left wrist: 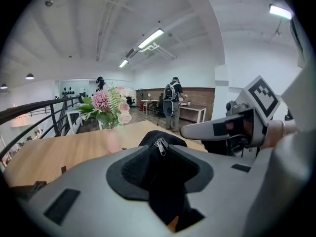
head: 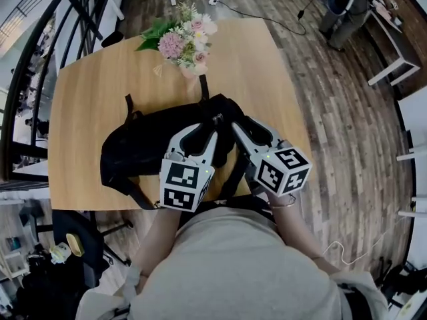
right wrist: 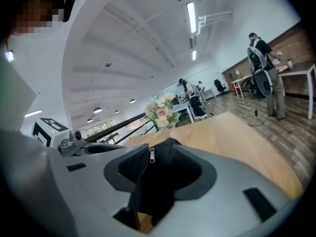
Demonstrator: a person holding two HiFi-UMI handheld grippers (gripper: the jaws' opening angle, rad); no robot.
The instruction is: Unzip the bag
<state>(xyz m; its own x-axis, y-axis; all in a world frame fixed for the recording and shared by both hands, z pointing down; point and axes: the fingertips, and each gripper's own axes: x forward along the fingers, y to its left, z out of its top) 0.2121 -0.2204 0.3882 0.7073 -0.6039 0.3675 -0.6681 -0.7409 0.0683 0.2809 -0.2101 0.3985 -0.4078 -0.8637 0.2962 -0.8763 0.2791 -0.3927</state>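
Observation:
A black bag (head: 143, 145) lies on the wooden table (head: 87, 99), close to the near edge. Both grippers reach onto its top right hump from my side. My left gripper (head: 215, 121) is open, and the bag's metal zipper pulls (left wrist: 161, 145) show in the gap between its tips without being pinched. My right gripper (head: 235, 126) sits just to the right of it, also open, with a zipper pull (right wrist: 151, 154) beside its left tip. Black bag fabric (right wrist: 160, 181) fills the space between both pairs of jaws. In the left gripper view the right gripper's finger (left wrist: 207, 129) shows alongside.
A bouquet of pink and white flowers (head: 183, 42) stands at the table's far edge, behind the bag. A black railing (head: 27, 92) runs along the left. Bag straps (head: 130, 109) trail over the tabletop. Two people (left wrist: 172, 100) stand at desks far off.

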